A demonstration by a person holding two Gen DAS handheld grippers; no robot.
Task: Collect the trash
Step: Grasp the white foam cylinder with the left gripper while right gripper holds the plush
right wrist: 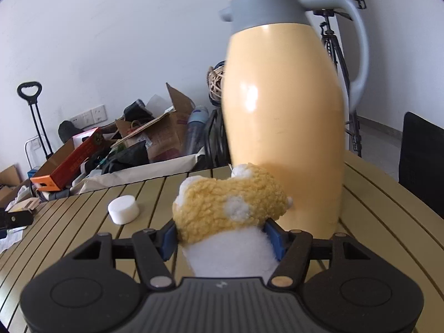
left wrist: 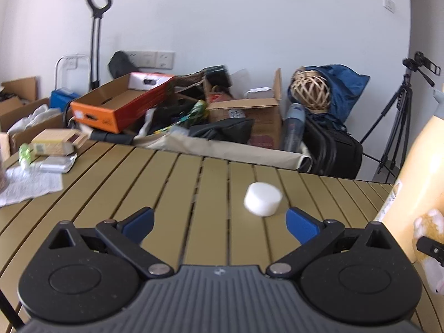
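The plush toy (right wrist: 227, 211) is pinched between the blue pads of the right gripper (right wrist: 223, 238), its long axis running away from the camera, white end nearest and yellow fleecy end aimed at the thermos jug (right wrist: 283, 111), which stands upright at 12 to 1 o'clock, blocking the way ahead. The left gripper (left wrist: 220, 223) hangs spread over the slatted table (left wrist: 166, 183) with nothing between its jaws; a squat white cylinder (left wrist: 263, 198) lies on its side just beyond, at 1 o'clock, with papers and small boxes (left wrist: 41, 161) at 10 o'clock.

Bright daylight, motion blur, fisheye-bent edges
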